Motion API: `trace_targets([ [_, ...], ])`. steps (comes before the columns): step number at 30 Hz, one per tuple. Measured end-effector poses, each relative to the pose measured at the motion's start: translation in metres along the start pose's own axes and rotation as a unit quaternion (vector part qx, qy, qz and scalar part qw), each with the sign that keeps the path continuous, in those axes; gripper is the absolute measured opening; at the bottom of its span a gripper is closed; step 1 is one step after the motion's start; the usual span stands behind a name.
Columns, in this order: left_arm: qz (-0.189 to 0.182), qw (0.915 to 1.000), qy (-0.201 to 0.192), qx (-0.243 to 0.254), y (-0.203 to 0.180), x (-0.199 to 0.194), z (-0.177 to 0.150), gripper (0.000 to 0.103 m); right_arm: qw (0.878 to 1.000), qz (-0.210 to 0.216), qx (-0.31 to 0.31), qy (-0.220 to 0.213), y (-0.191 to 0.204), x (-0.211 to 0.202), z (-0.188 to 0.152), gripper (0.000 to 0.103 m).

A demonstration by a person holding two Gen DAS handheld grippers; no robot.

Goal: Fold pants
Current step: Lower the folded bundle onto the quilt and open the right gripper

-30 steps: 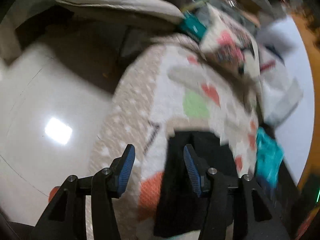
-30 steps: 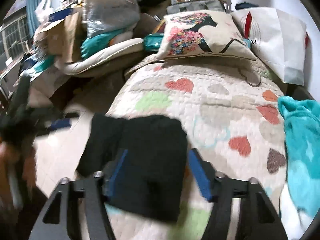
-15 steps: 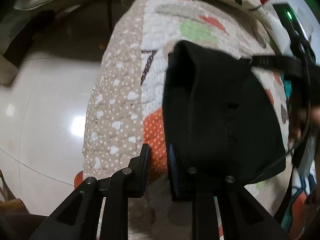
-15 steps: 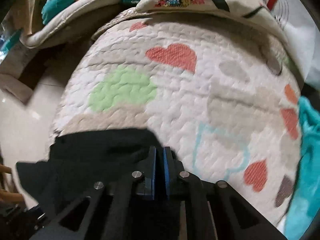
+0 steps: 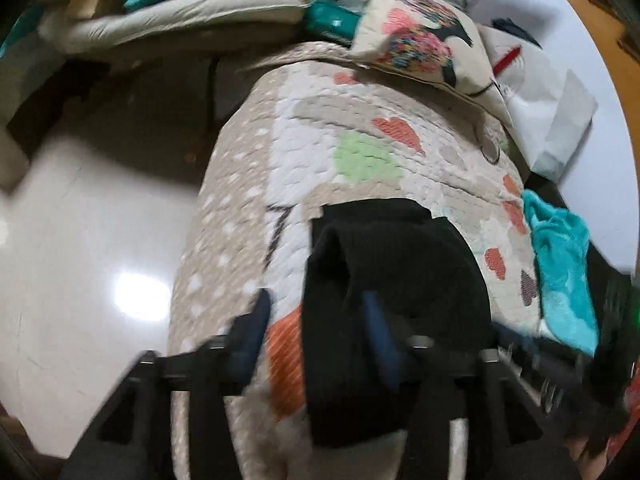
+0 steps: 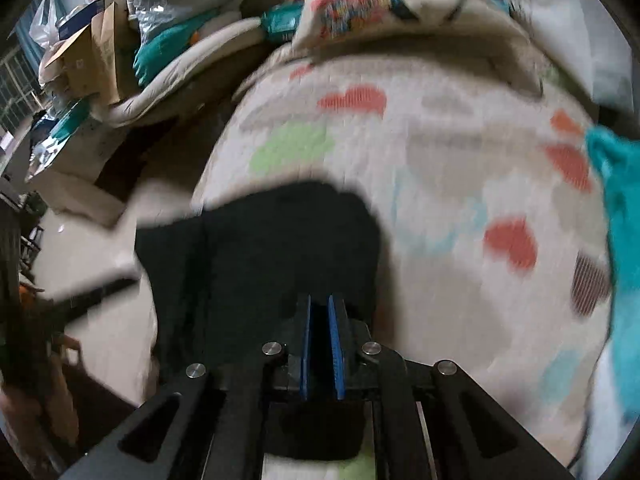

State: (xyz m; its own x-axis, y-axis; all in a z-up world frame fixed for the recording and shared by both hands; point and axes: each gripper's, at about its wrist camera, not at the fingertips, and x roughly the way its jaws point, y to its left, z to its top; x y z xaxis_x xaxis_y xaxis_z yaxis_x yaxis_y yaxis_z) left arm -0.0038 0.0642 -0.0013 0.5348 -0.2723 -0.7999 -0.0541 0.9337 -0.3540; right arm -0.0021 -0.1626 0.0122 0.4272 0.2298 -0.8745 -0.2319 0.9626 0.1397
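The black pants (image 5: 400, 288) lie folded in a thick bundle on the heart-patterned quilt (image 5: 360, 152), near its left edge. My left gripper (image 5: 316, 320) is open, its blue fingers spread on either side of the bundle's left edge, not clamping it. In the right wrist view the pants (image 6: 280, 248) spread in front of my right gripper (image 6: 320, 320), whose blue pads stand almost together with black cloth between them. The right wrist view is blurred by motion.
A teal towel (image 5: 560, 264) lies on the quilt's right side. A floral pillow (image 5: 420, 36) and a white bag (image 5: 540, 92) sit at the far end. Shiny white floor (image 5: 80, 260) lies left of the bed, with boxes and bedding piled beyond (image 6: 100, 52).
My left gripper has gone from nearly shut to open and has pulled back a little. My right gripper has stayed closed on the cloth, and its view has pulled back and swung.
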Motion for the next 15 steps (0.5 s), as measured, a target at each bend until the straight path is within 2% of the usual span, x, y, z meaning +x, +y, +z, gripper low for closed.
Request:
trace_targets([
  [2, 0.020, 0.9996, 0.017, 0.004, -0.003, 0.018, 0.002, 0.060, 1.000, -0.003, 0.016, -0.004, -0.008, 0.002, -0.017, 0.012],
  [3, 0.025, 0.9989, 0.037, -0.010, 0.005, 0.029, 0.002, 0.063, 1.000, -0.001, 0.029, -0.009, -0.013, -0.001, -0.022, 0.013],
  [5, 0.008, 0.9967, 0.056, -0.058, 0.023, 0.034, -0.002, 0.070, 0.998, 0.004, 0.055, -0.018, -0.022, -0.010, -0.028, 0.021],
  [7, -0.021, 0.9895, 0.076, -0.121, 0.045, 0.035, -0.004, 0.071, 0.996, 0.000, 0.077, -0.032, -0.031, -0.020, -0.035, 0.053],
  [10, -0.008, 0.9854, 0.073, -0.154, 0.058, 0.022, -0.008, 0.071, 0.993, 0.020, 0.102, -0.050, -0.040, -0.031, -0.049, 0.054],
  [13, 0.004, 0.9882, 0.047, -0.145, 0.047, -0.004, -0.018, 0.070, 0.992, 0.031, 0.109, -0.059, -0.039, -0.037, -0.057, 0.054],
  [15, 0.024, 0.9917, 0.025, -0.124, 0.032, -0.023, -0.027, 0.071, 0.993, 0.035, 0.096, -0.066, -0.031, -0.042, -0.060, 0.054],
])
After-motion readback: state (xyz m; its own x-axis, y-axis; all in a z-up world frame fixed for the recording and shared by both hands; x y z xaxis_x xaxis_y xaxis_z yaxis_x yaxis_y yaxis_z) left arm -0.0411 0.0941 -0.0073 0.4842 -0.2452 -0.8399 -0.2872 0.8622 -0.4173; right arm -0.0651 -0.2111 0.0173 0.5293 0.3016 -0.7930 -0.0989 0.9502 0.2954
